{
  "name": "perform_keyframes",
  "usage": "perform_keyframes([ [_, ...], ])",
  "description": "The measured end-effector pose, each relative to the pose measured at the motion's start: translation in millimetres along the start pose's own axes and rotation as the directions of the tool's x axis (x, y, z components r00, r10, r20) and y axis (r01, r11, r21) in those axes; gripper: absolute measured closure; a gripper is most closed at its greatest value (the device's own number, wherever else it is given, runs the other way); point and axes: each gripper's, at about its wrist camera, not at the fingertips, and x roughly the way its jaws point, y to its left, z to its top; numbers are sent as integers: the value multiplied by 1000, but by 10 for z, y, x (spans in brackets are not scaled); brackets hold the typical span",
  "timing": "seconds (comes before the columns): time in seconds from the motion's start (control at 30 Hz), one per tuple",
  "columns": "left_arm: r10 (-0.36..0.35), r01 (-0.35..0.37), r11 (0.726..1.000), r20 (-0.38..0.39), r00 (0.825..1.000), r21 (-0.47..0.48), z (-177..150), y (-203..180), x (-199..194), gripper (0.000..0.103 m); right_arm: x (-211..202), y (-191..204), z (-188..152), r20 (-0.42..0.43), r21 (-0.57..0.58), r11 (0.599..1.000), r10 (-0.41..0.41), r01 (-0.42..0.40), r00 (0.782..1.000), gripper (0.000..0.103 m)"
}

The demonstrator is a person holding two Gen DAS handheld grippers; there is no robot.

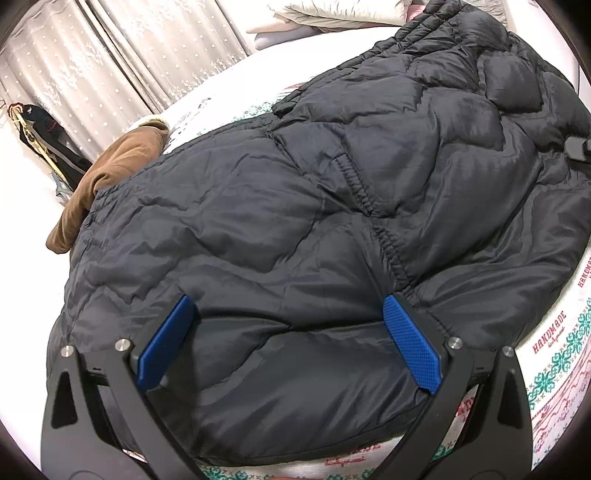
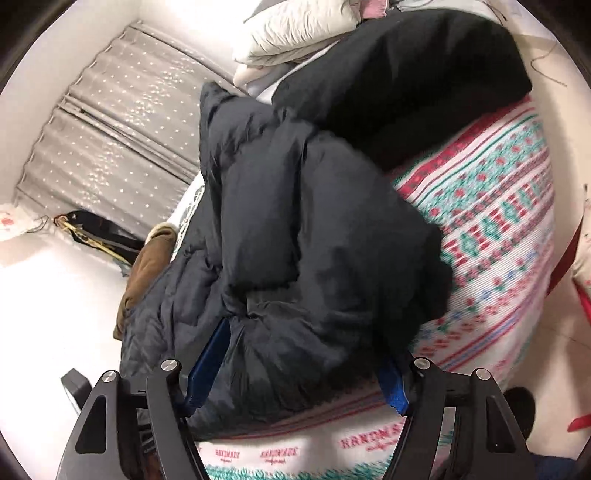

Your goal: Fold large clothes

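A large black quilted puffer jacket (image 1: 314,206) lies spread over a bed with a patterned cover (image 1: 554,373). My left gripper (image 1: 291,332) is open, its blue pads (image 1: 410,343) wide apart just above the jacket's near edge, holding nothing. In the right wrist view the jacket (image 2: 295,240) is bunched and partly lifted into a fold. My right gripper (image 2: 299,354) has its blue pads (image 2: 210,362) wide apart with a thick bulge of jacket between them; the frame is blurred and I cannot tell whether they grip it.
A brown garment (image 1: 110,177) lies at the bed's left edge beside the jacket. A black garment (image 2: 406,74) and white pillows (image 2: 295,29) lie at the bed's far end. Starred curtains (image 1: 110,55) hang on the left, with a dark hanging item (image 1: 40,136).
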Motion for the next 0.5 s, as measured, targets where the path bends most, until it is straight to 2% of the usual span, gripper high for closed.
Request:
perform_keyframes([
  [0.07,1,-1,1000,-1,1000,0,-1,1,0,0,107,105,-50,10,-30,999,-25,26,1000,34],
  [0.13,2,-2,1000,-1,1000,-1,-4,-8,-2,0,109,205,-49,30,-79,995,-59,61,998,54],
  [0.23,5,-5,1000,-2,1000,-6,-7,-24,-7,0,41,433,-40,90,-131,990,-45,57,995,65],
  [0.33,4,-4,1000,-4,1000,-11,-7,-44,-10,0,-9,571,-6,121,-113,993,-2,15,993,64],
  [0.5,-1,1,1000,-4,1000,-16,-10,-57,-24,0,126,538,-58,98,-61,995,-70,76,993,59],
])
